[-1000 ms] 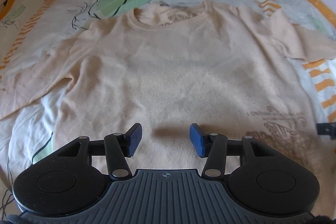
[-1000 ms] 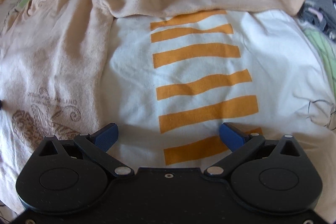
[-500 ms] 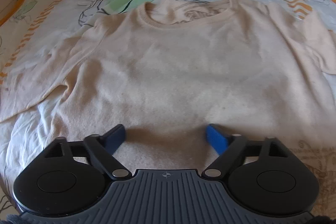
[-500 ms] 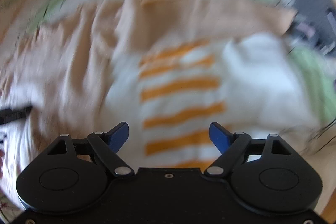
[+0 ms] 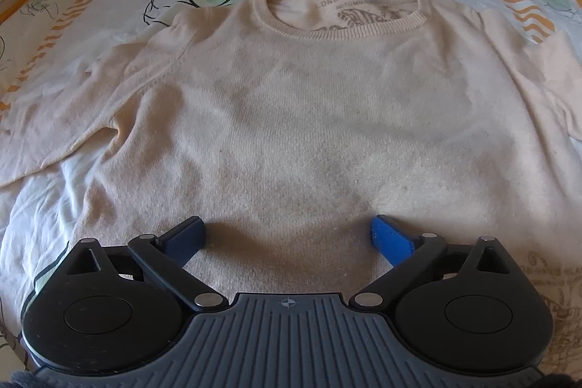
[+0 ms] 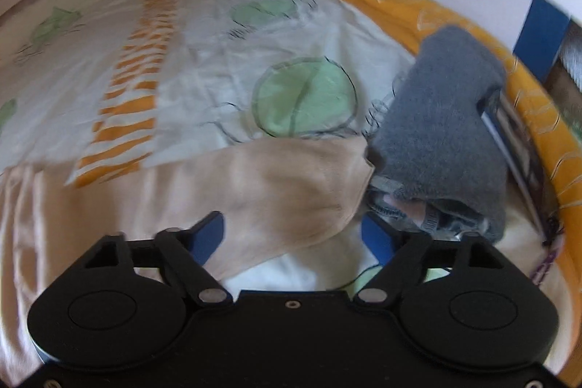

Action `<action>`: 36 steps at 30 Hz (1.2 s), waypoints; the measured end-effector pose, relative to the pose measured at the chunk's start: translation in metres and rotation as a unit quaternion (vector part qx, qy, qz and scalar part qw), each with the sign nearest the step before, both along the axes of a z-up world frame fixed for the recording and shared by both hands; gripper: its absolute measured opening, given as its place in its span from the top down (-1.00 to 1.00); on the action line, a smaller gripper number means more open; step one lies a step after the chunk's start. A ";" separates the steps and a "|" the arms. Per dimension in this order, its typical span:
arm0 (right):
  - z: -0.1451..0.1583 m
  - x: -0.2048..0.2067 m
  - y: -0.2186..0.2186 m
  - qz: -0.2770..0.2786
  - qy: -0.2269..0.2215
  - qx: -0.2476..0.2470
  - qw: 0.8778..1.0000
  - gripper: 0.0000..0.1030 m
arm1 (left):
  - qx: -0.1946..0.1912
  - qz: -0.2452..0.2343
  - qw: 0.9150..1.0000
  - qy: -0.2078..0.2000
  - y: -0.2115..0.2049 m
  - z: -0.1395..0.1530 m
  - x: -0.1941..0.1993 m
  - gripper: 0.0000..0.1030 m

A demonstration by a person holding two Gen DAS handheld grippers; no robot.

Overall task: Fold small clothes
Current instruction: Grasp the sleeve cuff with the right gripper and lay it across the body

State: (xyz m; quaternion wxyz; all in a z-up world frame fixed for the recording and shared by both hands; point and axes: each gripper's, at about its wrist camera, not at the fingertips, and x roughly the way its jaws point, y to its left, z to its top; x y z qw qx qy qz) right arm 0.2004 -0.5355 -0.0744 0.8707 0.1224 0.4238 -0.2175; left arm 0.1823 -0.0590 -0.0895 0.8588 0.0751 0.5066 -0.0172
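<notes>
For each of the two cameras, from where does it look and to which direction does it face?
Left wrist: sits on the left gripper, facing steeply down along the beige sweater towards its collar; the gripper's opening jaws show, nothing between them.
Right wrist: sits on the right gripper, facing the sweater's sleeve end and a grey garment; its closing jaws show, the sleeve between them, not yet pinched.
Shared: the sweater and the printed bedsheet.

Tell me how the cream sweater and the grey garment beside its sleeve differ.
The cream sweater lies spread flat, neckline showing; the grey garment sits bunched in a heap by the bed's edge. The sweater looks a fine, pale knit; the grey garment looks dark and fuzzy. The sweater's sleeve cuff lies between the closing right gripper's jaws; nothing reaches for the grey garment. Both rest on the patterned bedsheet.
</notes>
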 end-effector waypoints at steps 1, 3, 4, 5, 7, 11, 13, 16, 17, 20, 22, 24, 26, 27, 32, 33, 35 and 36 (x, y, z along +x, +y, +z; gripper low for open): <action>-0.006 0.005 -0.006 -0.006 0.003 0.009 1.000 -0.41 | -0.001 0.000 1.000 0.001 0.000 0.000 0.000 -0.96; -0.016 0.006 -0.012 -0.019 0.002 0.018 1.000 -0.36 | -0.002 -0.001 1.000 0.003 0.001 0.000 0.001 -0.96; -0.020 0.008 -0.016 -0.025 0.000 0.023 0.999 -0.34 | -0.001 -0.001 1.000 0.003 0.001 0.000 0.001 -0.97; -0.020 0.008 -0.018 -0.028 -0.005 0.029 0.999 -0.34 | -0.001 -0.002 1.000 0.003 0.001 0.001 0.001 -0.97; -0.021 0.007 -0.022 -0.039 -0.016 0.041 0.998 -0.25 | -0.001 -0.003 1.000 0.003 0.001 0.001 0.002 -0.98; -0.022 0.011 -0.029 -0.043 -0.039 0.074 0.996 0.80 | -0.009 -0.004 1.000 0.000 0.004 0.001 0.002 -0.98; -0.014 0.015 -0.026 -0.043 -0.038 0.064 0.996 0.79 | -0.016 -0.005 1.000 -0.002 0.007 0.002 0.001 -0.97; 0.012 0.019 -0.009 -0.025 -0.052 0.038 0.998 0.80 | -0.032 -0.010 0.999 -0.004 0.011 0.005 0.001 -0.91; 0.024 0.020 -0.001 -0.014 -0.062 0.031 0.998 0.80 | -0.041 -0.012 0.999 -0.005 0.014 0.007 0.001 -0.89; 0.063 0.025 0.032 0.027 -0.097 0.023 0.995 0.80 | -0.065 -0.017 0.998 -0.006 0.021 0.013 0.000 -0.73; 0.091 0.028 0.061 0.063 -0.125 0.023 0.990 0.80 | -0.080 -0.015 0.997 -0.010 0.028 0.018 -0.002 -0.73; 0.113 0.034 0.093 0.103 -0.147 0.029 0.983 0.80 | -0.092 -0.013 0.995 -0.017 0.035 0.024 -0.004 -0.73; 0.132 0.041 0.132 0.147 -0.166 0.041 0.974 0.80 | -0.099 -0.012 0.995 -0.026 0.044 0.030 -0.006 -0.73; 0.140 0.045 0.154 0.171 -0.174 0.049 0.968 0.80 | -0.101 -0.011 0.994 -0.031 0.048 0.033 -0.006 -0.73; 0.143 0.062 0.261 0.282 -0.180 0.092 0.938 0.80 | -0.101 -0.010 0.993 -0.054 0.074 0.045 -0.013 -0.73; 0.137 0.066 0.284 0.301 -0.175 0.098 0.932 0.80 | -0.101 -0.009 0.993 -0.058 0.079 0.047 -0.015 -0.73; 0.118 0.070 0.323 0.333 -0.156 0.110 0.923 0.79 | -0.099 -0.004 0.993 -0.062 0.090 0.048 -0.016 -0.73; 0.106 0.072 0.341 0.348 -0.143 0.115 0.919 0.79 | -0.098 -0.002 0.993 -0.063 0.095 0.048 -0.016 -0.73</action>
